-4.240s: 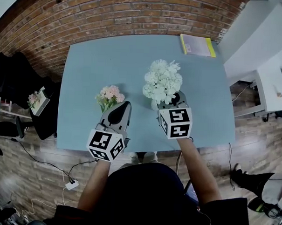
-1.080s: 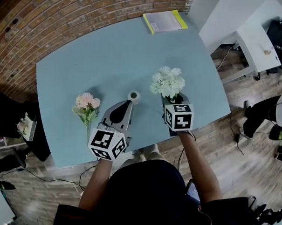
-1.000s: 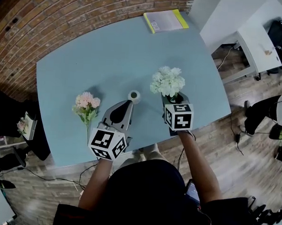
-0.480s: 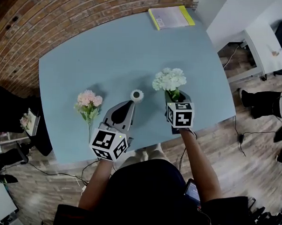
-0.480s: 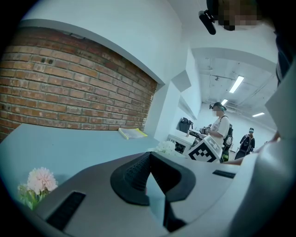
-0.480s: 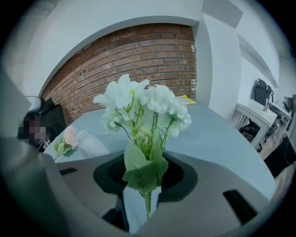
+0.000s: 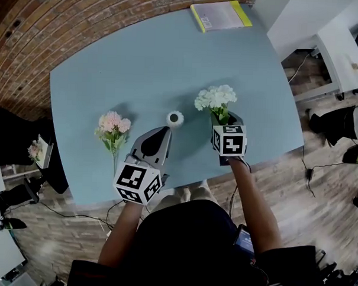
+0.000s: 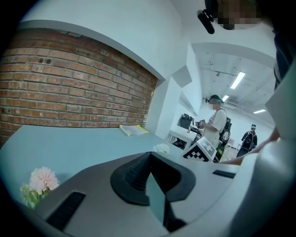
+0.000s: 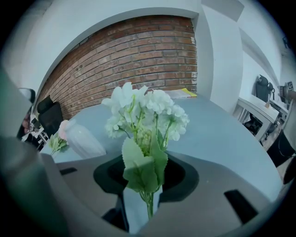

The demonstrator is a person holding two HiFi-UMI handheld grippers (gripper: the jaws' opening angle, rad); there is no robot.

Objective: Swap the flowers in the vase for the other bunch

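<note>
Pulled from the vase (image 7: 175, 118), white bunch (image 7: 215, 98) looks fluffy, green-leaved.

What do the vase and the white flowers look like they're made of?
Vase: likely ceramic, possibly matt plastic; white, faintly ribbed, dull surface without glare.
White flowers: probably artificial, with fabric petals and a plastic stem; the leaves look flat, stiff and evenly coloured, with pressed veins.

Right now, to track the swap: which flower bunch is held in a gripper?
The white bunch, its stems clamped in the right gripper; the pink bunch lies loose on the table.
</note>
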